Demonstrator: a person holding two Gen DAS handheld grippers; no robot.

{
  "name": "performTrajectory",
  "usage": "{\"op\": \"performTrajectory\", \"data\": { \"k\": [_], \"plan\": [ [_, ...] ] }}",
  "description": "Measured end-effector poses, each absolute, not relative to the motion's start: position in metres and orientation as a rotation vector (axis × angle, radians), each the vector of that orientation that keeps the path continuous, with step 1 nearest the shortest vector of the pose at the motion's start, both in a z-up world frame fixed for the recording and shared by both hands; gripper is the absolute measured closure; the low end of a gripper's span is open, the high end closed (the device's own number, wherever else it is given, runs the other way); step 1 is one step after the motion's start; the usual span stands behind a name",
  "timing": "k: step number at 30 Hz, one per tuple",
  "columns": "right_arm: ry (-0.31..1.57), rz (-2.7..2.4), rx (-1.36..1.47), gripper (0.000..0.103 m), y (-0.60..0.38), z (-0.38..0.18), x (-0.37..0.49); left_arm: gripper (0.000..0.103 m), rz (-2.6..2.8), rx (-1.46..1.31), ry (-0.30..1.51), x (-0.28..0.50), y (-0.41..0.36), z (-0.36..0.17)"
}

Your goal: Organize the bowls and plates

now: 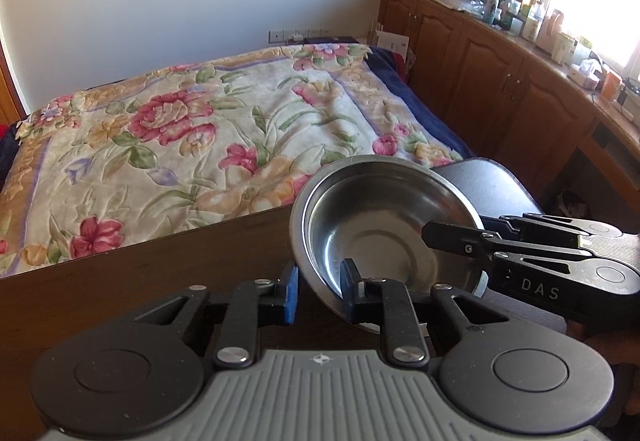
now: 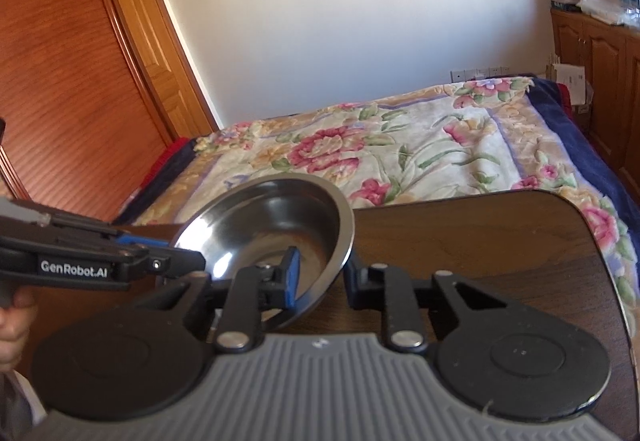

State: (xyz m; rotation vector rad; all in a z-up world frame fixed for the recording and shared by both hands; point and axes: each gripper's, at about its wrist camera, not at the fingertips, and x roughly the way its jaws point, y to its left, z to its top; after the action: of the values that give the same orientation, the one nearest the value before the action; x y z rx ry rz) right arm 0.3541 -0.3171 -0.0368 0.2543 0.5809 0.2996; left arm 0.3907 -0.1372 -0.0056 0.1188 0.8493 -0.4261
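Observation:
A stainless steel bowl (image 1: 384, 225) (image 2: 272, 229) hangs tilted over a dark wooden table (image 1: 140, 281) (image 2: 480, 241). My left gripper (image 1: 320, 281) is shut on its near rim, one blue pad inside the bowl and one outside. From the right, my right gripper (image 1: 432, 237) clamps the opposite rim. In the right wrist view, my right gripper (image 2: 322, 273) straddles the bowl's wall, and my left gripper (image 2: 192, 261) bites the rim from the left. A white dish edge (image 1: 483, 283) peeks out beneath the bowl; most of it is hidden.
Beyond the table's far edge lies a bed with a floral blanket (image 1: 200, 129) (image 2: 400, 145). Wooden cabinets with a cluttered counter (image 1: 500, 53) run along the right. A wooden door (image 2: 80, 81) stands at the left. A person's hand (image 2: 12, 321) grips the left tool.

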Motion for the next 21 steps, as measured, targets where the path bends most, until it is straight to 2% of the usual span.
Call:
{"op": "performTrajectory", "data": {
  "k": [21],
  "plan": [
    [0.498, 0.306, 0.169, 0.078, -0.294, 0.025, 0.301, 0.079, -0.450, 0.105, 0.740, 0.321, -0.104, 0.057]
  ]
}}
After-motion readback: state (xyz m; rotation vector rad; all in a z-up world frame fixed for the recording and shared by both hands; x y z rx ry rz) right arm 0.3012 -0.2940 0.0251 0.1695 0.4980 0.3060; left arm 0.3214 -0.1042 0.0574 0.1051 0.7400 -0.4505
